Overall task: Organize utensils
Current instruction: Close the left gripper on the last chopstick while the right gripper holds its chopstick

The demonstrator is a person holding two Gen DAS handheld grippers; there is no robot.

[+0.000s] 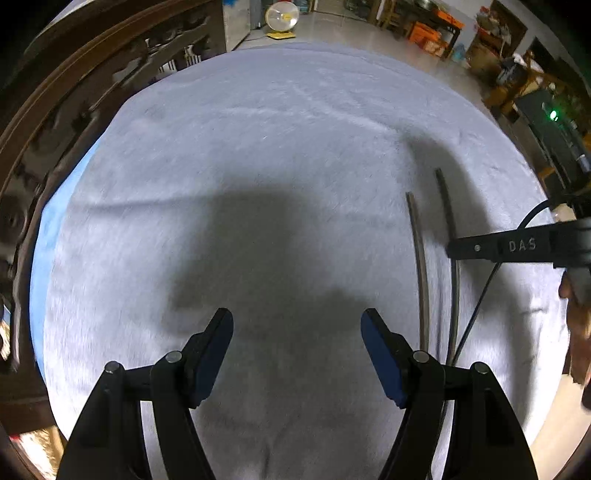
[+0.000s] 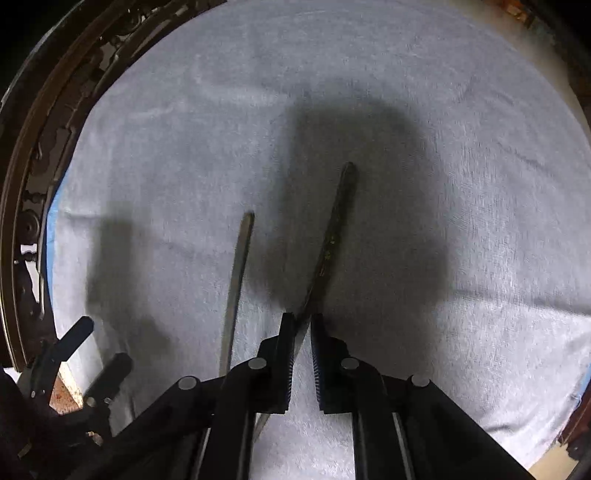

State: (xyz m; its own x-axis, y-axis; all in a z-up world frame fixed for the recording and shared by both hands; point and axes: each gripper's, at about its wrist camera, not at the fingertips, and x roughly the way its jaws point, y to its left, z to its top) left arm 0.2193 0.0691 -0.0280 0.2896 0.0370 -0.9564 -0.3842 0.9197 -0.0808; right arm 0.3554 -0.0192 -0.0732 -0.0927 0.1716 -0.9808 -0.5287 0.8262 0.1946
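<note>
Two long thin utensils lie on a grey cloth. In the right wrist view my right gripper [image 2: 303,323] is closed down on the darker utensil [image 2: 334,236], which runs forward and slightly right from between the pads. The paler metal utensil [image 2: 238,273] lies just left of it, roughly parallel. In the left wrist view both utensils show at the right, the paler one [image 1: 419,258] and the dark one [image 1: 448,206], with my right gripper [image 1: 452,249] reaching in from the right onto the dark one. My left gripper [image 1: 297,325] is open and empty above the bare cloth, left of the utensils.
The grey cloth [image 1: 258,147] covers a table with a dark carved wooden rim [image 1: 55,122] at the left. My left gripper also shows low at the left in the right wrist view [image 2: 96,347]. Beyond the table lie a floor, a fan [image 1: 282,16] and shelves.
</note>
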